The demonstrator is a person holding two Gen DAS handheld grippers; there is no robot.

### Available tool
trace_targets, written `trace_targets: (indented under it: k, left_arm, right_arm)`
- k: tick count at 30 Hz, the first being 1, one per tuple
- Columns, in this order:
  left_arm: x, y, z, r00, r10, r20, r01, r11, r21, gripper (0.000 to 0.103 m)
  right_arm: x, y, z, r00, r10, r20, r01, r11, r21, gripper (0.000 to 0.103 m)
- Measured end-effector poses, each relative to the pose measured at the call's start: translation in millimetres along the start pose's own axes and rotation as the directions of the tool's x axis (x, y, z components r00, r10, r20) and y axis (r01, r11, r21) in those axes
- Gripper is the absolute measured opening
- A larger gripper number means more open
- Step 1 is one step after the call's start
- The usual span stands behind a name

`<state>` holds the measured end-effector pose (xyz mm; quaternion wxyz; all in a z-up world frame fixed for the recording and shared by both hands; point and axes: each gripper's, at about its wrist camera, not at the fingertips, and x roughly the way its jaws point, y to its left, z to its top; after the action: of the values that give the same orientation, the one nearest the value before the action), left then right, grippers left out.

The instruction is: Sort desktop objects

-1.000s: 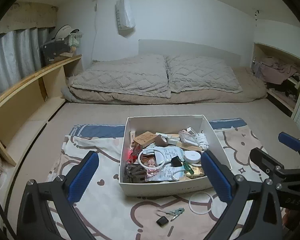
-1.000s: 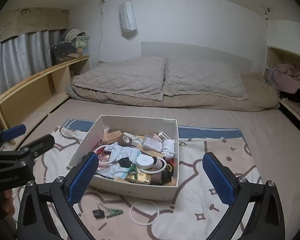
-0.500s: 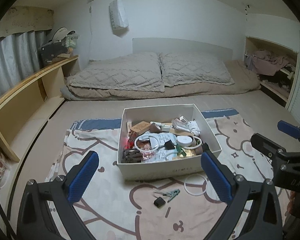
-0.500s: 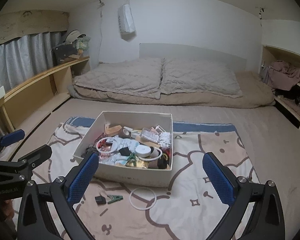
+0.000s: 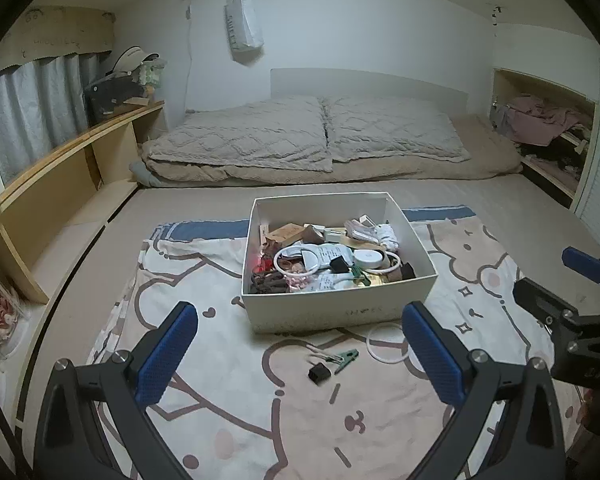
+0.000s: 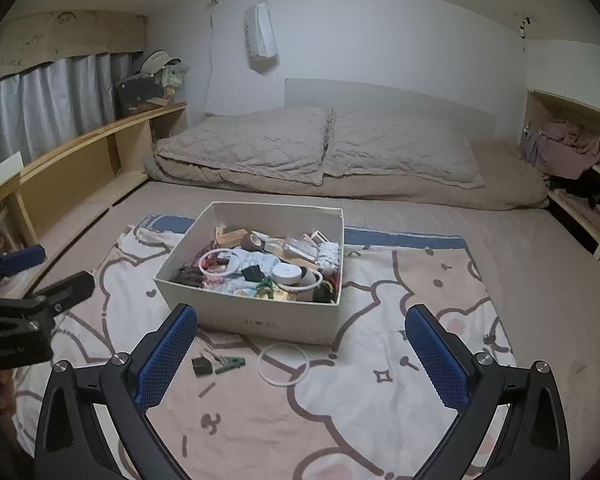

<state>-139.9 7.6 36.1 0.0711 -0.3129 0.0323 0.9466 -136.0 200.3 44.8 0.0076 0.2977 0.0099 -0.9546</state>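
As both views pulled back over the last second, box now sits smaller, mid-frame.
Left tongs (image 5: 298, 356) and right tongs (image 6: 300, 354) spread wide, holding nothing. White box (image 5: 340, 314) full of clutter at centre on the blanket (image 5: 204, 280); ring (image 5: 386, 344), green clip (image 5: 346, 358), black clip (image 5: 319, 373) loose below it, untouched. Sorting likely barely begun.

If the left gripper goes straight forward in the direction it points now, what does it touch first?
Probably the near wall of the white box, which lies centred between the open left gripper fingers. Depth is unclear; angled lower, it would meet the blanket first.
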Motion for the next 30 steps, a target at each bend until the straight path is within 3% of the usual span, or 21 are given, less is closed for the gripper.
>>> trace_targets:
  k: [30]
  left_arm:
    - [-10, -7, -26, 0.999, 0.019, -0.043, -0.018, 0.999, 0.032, 0.103]
  right_arm:
    - [-14, 3, -23, 0.999, 0.007, -0.038, -0.007, 1.000, -0.012, 0.103]
